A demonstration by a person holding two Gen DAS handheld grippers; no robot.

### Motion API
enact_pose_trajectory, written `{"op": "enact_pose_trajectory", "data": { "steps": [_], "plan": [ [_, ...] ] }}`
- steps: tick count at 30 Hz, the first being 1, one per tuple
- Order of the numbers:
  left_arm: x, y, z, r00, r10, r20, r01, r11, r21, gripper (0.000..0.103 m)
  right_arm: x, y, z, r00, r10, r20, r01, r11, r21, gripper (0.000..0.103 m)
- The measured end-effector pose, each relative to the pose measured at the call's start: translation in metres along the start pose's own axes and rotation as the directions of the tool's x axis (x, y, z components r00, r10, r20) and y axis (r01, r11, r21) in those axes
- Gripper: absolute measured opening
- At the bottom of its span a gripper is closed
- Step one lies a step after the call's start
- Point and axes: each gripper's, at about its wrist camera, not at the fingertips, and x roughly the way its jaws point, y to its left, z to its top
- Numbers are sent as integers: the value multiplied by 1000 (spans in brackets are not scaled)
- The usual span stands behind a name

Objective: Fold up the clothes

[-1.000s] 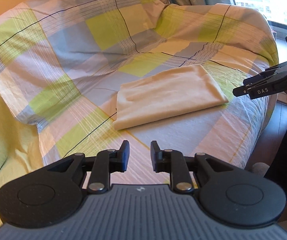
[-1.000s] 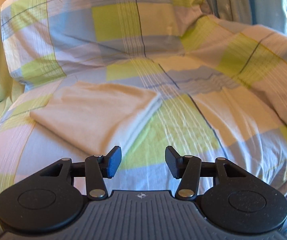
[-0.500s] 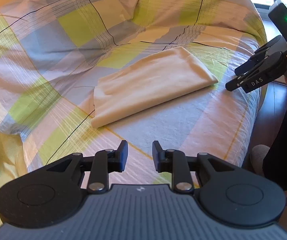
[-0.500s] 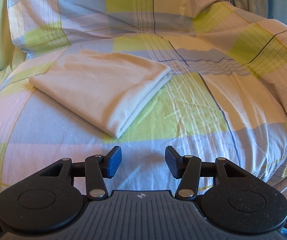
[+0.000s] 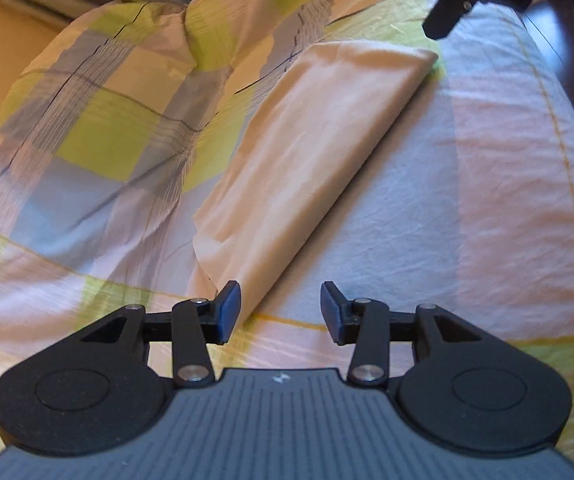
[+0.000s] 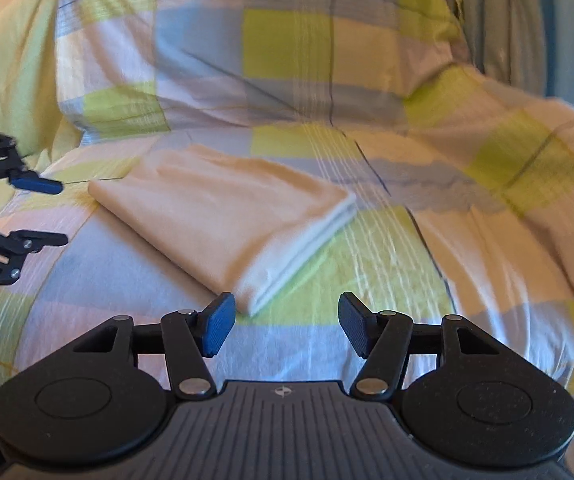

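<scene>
Your folded cream garment (image 5: 319, 152) lies flat on the checked bedsheet (image 5: 487, 184), running as a long band from the lower middle of the left wrist frame up to the upper right. In the right wrist frame the same garment (image 6: 227, 216) sits mid-frame, its layered edges showing along the right side and its near corner pointing down toward your tool.

Your left gripper (image 5: 281, 312) has its jaws well apart and holds nothing. One blue pad (image 5: 229, 310) sits right at the garment's near corner in the picture; whether it touches the cloth cannot be told. From the right wrist view the left gripper (image 6: 53, 212) shows at the left edge, its fingers spread, just beside the garment's far left corner.

Your right gripper (image 6: 283, 326) is also spread wide and empty, with the garment's near corner just above the gap between the pads. In the left wrist frame it (image 5: 423, 0) appears at the top right, just above the garment's far end, fingers apart.

Compared with half a second ago, both tools have come closer to the garment and both pairs of jaws have opened wider. The left wrist view has swung, so the garment now runs steeply across the frame. The garment itself keeps the same folded shape.
</scene>
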Motion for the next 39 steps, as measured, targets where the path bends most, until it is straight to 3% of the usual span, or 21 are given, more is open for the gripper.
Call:
{"op": "enact_pose_trajectory", "data": {
  "steps": [4,8,10,13,15,20,21,22,23,30,34,36,39],
  "plan": [
    [25,-3,-8,998,39,46,-47,982,181,40,3,30,6,999,-3,42,15,960,-281,59],
    [44,3,-15,995,39,92,-64,958,281,39,19,54,2,1000,-1,16,9,859,-512,59],
    [53,3,-17,993,41,107,-74,943,325,31,29,63,0,1000,-13,0,10,801,-598,59],
    [65,-1,-17,995,44,86,-72,935,347,11,48,73,-5,998,-56,-26,22,720,-693,59],
    [67,-2,-16,996,50,69,-69,952,298,3,53,78,-7,997,-82,-2,54,679,-732,58],
    [53,5,-9,999,49,17,-52,986,160,2,68,85,-9,995,-98,24,78,598,-798,49],
    [47,6,-8,999,49,6,-50,989,139,2,72,84,-9,996,-89,14,65,590,-805,40],
    [41,6,-6,999,46,-4,-45,992,118,2,75,83,-9,997,-81,5,51,581,-812,14],
    [31,2,-2,1000,27,-10,-26,995,93,2,75,81,-9,997,-79,-5,41,571,-820,8],
    [-36,-24,29,993,-109,-38,106,991,-77,2,49,49,-10,994,-79,75,102,438,-893,6],
    [-43,-39,28,989,-129,-66,122,987,-100,3,52,37,-38,992,-125,-26,22,367,-930,6],
    [-50,-30,20,985,-162,-67,151,978,-145,7,52,30,-46,990,-137,-29,25,379,-925,7],
    [-58,-6,0,981,-184,-62,163,955,-247,11,46,20,-39,985,-169,-46,40,471,-882,10]
  ]
}}
